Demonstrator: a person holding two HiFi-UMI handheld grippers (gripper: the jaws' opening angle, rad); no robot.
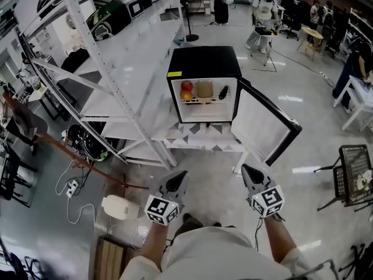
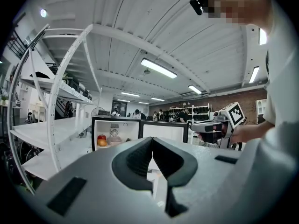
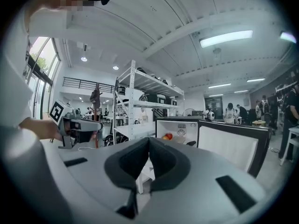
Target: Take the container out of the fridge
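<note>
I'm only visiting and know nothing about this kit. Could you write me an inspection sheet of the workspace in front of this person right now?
Surface: low patterned table carrying the mini fridge.
Job's things: fridge door open; container on the shelf inside, between fruit and a dark item.
Clutter: white appliance on the floor.
Grippers: left hand-held gripper and right hand-held gripper both shut, empty, short of the fridge.
Cables: power strip with white cables on the floor, left.
Surroundings: white shelving rack, people beyond.

head view looks steeply down; both gripper views share the distant fridge.
</note>
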